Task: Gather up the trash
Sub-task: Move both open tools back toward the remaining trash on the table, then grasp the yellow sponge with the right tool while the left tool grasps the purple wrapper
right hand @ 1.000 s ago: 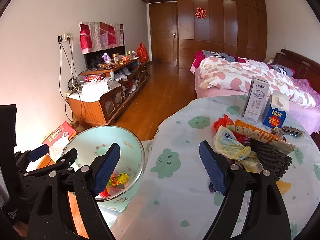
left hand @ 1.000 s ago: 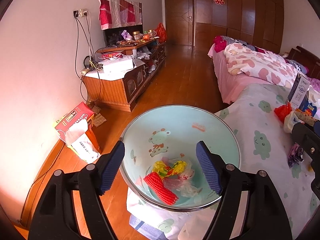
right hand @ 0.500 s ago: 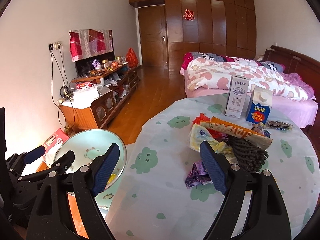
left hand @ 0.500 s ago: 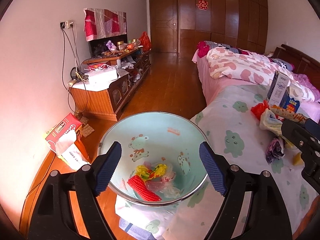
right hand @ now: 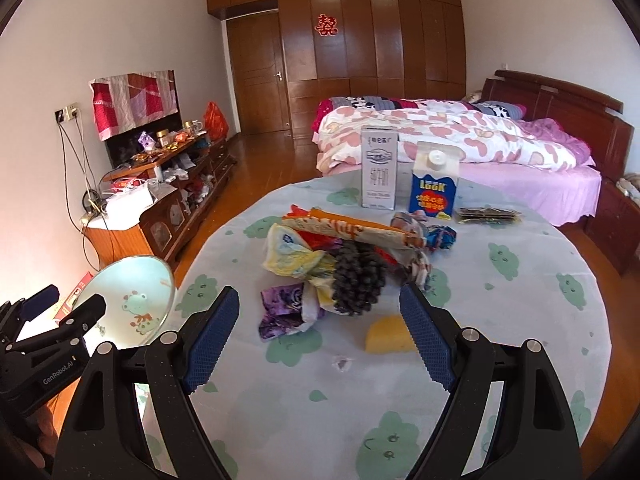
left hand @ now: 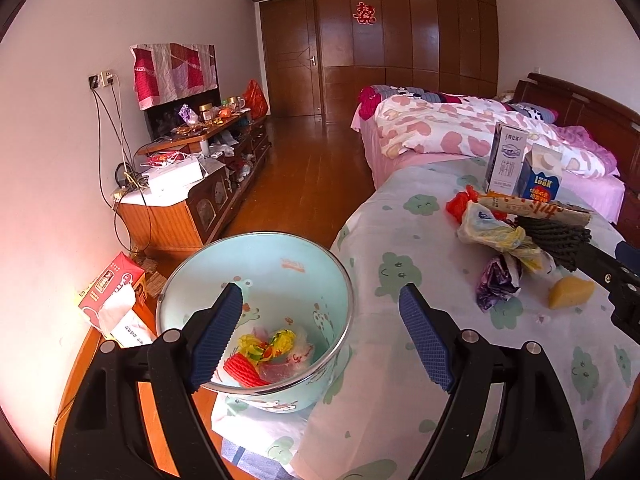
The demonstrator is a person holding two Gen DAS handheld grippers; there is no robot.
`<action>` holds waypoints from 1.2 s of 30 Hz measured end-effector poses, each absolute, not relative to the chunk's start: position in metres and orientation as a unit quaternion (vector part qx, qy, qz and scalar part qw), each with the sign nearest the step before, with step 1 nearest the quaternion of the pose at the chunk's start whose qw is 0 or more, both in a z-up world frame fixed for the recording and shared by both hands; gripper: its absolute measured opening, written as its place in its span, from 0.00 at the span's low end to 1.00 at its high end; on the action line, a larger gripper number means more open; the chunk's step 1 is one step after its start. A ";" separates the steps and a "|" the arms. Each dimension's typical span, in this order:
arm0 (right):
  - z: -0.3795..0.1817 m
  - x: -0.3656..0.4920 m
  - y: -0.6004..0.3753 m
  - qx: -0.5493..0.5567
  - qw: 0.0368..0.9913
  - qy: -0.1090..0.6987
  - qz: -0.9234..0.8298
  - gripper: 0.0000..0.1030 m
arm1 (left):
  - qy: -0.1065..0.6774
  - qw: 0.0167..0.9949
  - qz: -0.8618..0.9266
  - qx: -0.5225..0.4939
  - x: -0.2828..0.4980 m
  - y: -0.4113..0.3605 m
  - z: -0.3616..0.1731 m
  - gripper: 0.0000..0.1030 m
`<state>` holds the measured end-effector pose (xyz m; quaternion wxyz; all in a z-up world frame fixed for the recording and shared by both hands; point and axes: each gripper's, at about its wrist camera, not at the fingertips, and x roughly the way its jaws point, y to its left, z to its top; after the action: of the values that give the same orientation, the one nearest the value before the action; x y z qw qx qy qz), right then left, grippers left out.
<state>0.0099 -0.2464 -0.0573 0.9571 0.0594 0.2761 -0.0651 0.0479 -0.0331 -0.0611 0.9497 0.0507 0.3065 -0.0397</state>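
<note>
A pale green trash bin (left hand: 320,264) stands at the left edge of the round table (right hand: 520,320) and holds red netting and crumpled wrappers (left hand: 264,352). My left gripper (left hand: 320,336) is open and empty over the bin's right rim. A pile of trash lies mid-table: black netting (right hand: 356,280), a yellow-white bag (right hand: 292,256), a purple wrapper (right hand: 280,308), a long orange snack pack (right hand: 352,230). A yellow sponge piece (right hand: 386,334) lies in front. My right gripper (right hand: 320,336) is open and empty, just short of the pile.
A white milk carton (right hand: 379,174), a blue LOOK carton (right hand: 434,190) and a dark packet (right hand: 488,216) stand behind the pile. A bed (right hand: 460,140) is beyond, a cluttered wooden cabinet (left hand: 188,200) on the left, a red tissue box (left hand: 112,292) on the floor.
Both grippers have swung right, from the bin toward the table. The trash pile now sits ahead of my right gripper. Both stay open and empty.
</note>
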 end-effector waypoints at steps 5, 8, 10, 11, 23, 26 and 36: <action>-0.062 -0.003 -0.274 0.065 0.955 0.277 -0.083 0.79 | 0.302 0.950 -0.048 0.061 0.045 -0.047 -0.059 0.81; -0.067 -0.010 -0.294 0.070 0.952 0.281 -0.100 0.79 | 0.305 0.948 -0.063 0.068 0.041 -0.062 -0.062 0.83; -0.070 -0.013 -0.305 0.072 0.949 0.285 -0.111 0.79 | 0.310 0.945 -0.073 0.072 0.040 -0.070 -0.065 0.83; -0.074 -0.016 -0.316 0.076 0.946 0.290 -0.120 0.79 | 0.312 0.944 -0.077 0.074 0.040 -0.074 -0.066 0.83; -0.100 -0.020 -0.372 0.114 0.927 0.327 -0.143 0.79 | 0.344 0.928 -0.107 0.094 0.043 -0.119 -0.093 0.83; -0.104 -0.010 -0.374 0.132 0.923 0.339 -0.126 0.79 | 0.351 0.925 -0.110 0.096 0.047 -0.126 -0.100 0.83; -0.124 0.046 -0.358 0.117 0.903 0.409 -0.058 0.79 | 0.360 0.922 -0.096 0.108 0.058 -0.130 -0.107 0.83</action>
<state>0.0457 -0.3578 -0.1243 0.9032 0.1171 0.4089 -0.0578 0.0585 -0.1298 -0.1073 0.9216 0.1084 0.3602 -0.0961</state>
